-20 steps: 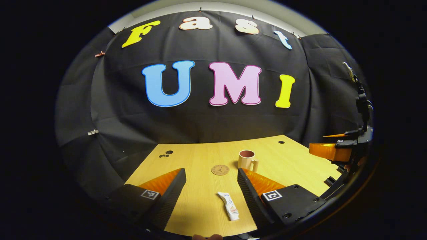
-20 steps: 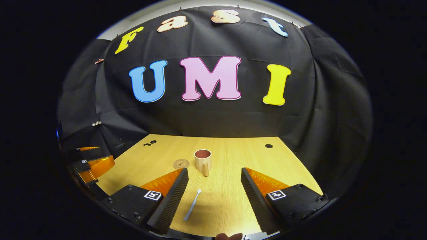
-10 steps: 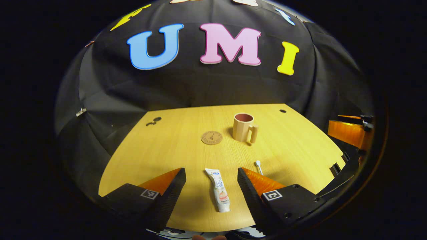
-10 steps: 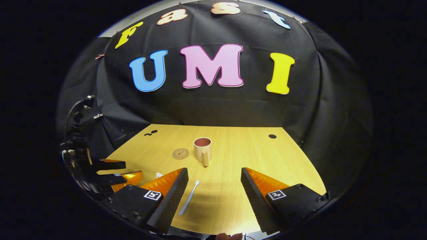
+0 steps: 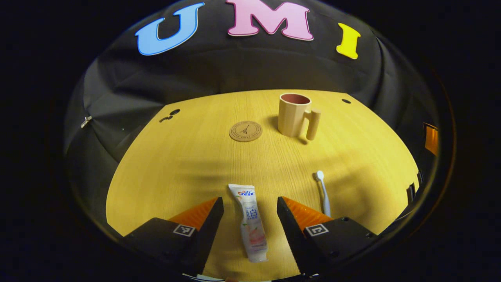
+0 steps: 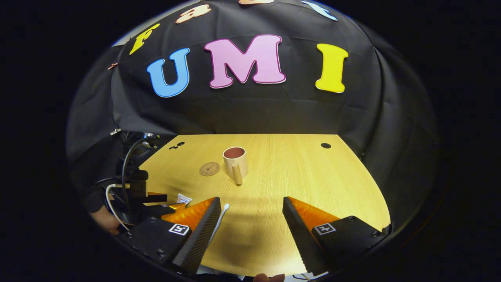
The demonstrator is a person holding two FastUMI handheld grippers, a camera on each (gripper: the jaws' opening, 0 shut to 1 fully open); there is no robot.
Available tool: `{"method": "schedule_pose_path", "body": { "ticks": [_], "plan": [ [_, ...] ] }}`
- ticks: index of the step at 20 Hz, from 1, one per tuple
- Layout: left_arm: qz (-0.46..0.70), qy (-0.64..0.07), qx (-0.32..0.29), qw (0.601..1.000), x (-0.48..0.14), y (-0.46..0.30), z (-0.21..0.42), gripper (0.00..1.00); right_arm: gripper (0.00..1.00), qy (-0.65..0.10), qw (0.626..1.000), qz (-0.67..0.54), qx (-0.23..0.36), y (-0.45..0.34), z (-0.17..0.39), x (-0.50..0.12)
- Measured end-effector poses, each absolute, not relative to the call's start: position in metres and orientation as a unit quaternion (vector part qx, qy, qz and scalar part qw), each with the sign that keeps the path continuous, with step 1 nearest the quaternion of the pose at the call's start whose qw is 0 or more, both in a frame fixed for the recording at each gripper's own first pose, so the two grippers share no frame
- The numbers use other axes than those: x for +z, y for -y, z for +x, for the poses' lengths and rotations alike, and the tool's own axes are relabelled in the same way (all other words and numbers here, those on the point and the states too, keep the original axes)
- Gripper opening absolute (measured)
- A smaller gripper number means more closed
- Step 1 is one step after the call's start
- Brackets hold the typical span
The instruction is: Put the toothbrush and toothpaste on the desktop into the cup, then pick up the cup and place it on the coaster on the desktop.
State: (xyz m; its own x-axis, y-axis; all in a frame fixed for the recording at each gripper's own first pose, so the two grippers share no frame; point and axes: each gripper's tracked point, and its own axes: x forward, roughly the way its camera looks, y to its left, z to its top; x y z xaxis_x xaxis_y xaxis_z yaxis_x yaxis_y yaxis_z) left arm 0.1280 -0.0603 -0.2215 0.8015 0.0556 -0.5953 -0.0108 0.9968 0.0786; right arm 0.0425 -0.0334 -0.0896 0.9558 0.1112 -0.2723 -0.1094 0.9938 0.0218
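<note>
Left tongs [image 5: 249, 219] wide open, empty, straddling the paste [image 5: 250, 223], which lies lengthwise between the fingers, probably lined up for a pinch across its width. Right tongs [image 6: 250, 225] also wide open and empty; brush [image 6: 219, 217] lies at its left finger. Cup [image 5: 292, 114] upright at the far side, mouth clear, handle toward the near side, just beside the coaster [image 5: 245, 131]. Table [image 5: 176, 164] bare between; paste sits near the front edge.

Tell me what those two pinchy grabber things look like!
Each gripper, the left gripper and the right gripper, has two wedge-shaped fingers: black ridged pads inside, shiny orange outside. Black blocks behind them carry small square black-and-white markers. In the right gripper view, black and white cables loop behind the left gripper.
</note>
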Motion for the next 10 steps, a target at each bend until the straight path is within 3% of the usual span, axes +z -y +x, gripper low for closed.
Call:
{"method": "schedule_pose_path", "body": {
  "ticks": [7,10],
  "plan": [
    [0.057,-0.364,0.046,0.929,-0.251,0.051,0.133,0.58,0.99,-0.171,0.984,0.024,0.054,0.044,0.047,-0.111],
    [0.068,-0.38,0.05,0.921,-0.263,0.053,0.133,0.58,0.99,-0.175,0.983,0.023,0.054,0.043,0.047,-0.115]
  ]
}}
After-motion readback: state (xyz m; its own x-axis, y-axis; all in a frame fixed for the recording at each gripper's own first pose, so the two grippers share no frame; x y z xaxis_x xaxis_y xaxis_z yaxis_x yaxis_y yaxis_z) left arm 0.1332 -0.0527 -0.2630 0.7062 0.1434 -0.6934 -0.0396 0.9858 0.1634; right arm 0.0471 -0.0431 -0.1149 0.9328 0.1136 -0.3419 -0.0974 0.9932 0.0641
